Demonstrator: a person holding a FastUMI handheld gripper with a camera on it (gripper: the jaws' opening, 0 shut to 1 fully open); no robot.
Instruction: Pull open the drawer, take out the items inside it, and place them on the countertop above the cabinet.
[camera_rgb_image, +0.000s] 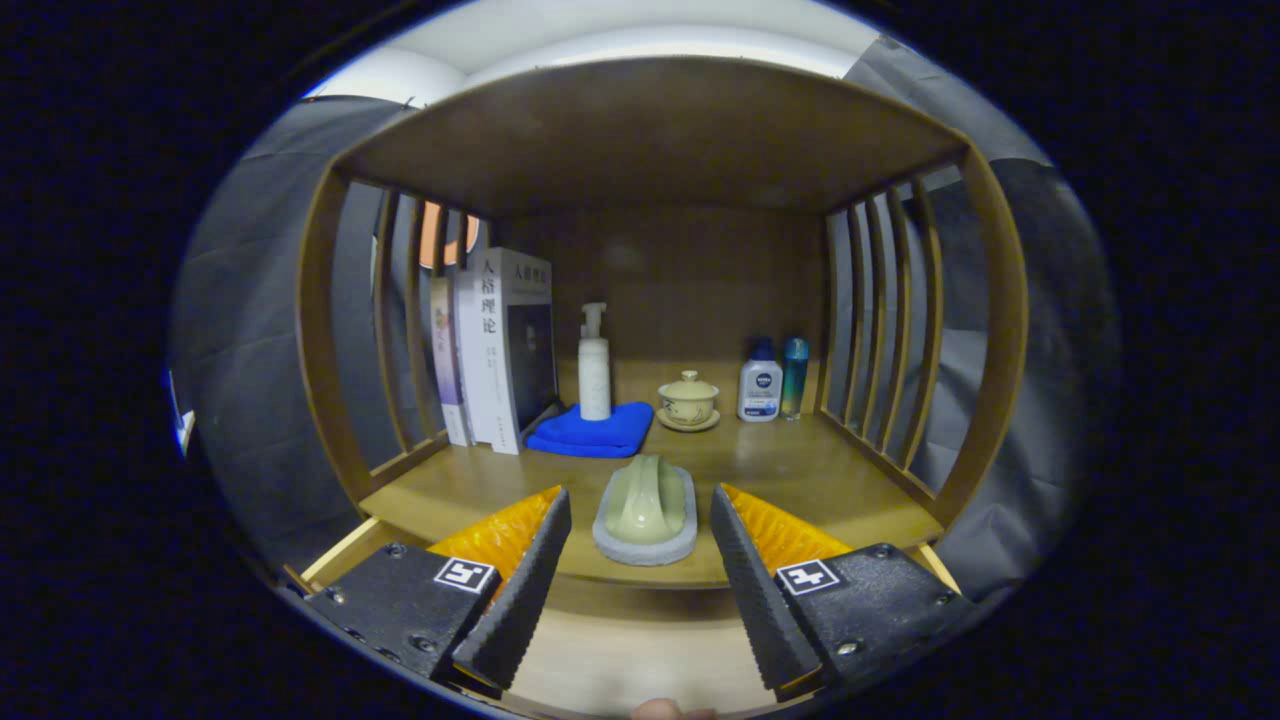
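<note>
Tongs (640, 590) hang with both fingers spread apart, gripping nothing, above the pulled-open drawer (640, 650). Just beyond the tips, a pale green ceramic piece on its grey tray (645, 545) rests at the countertop (800, 480) front edge.

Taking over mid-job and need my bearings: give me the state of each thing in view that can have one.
Gripper: open, fingers either side of the green piece, not touching it.
Green piece: lying on a grey tray at the countertop's front edge.
Drawer: pulled open below.
Lidded cup: lid on, on saucer.
Pump bottle: upright on folded blue towel.
Books: upright.
</note>
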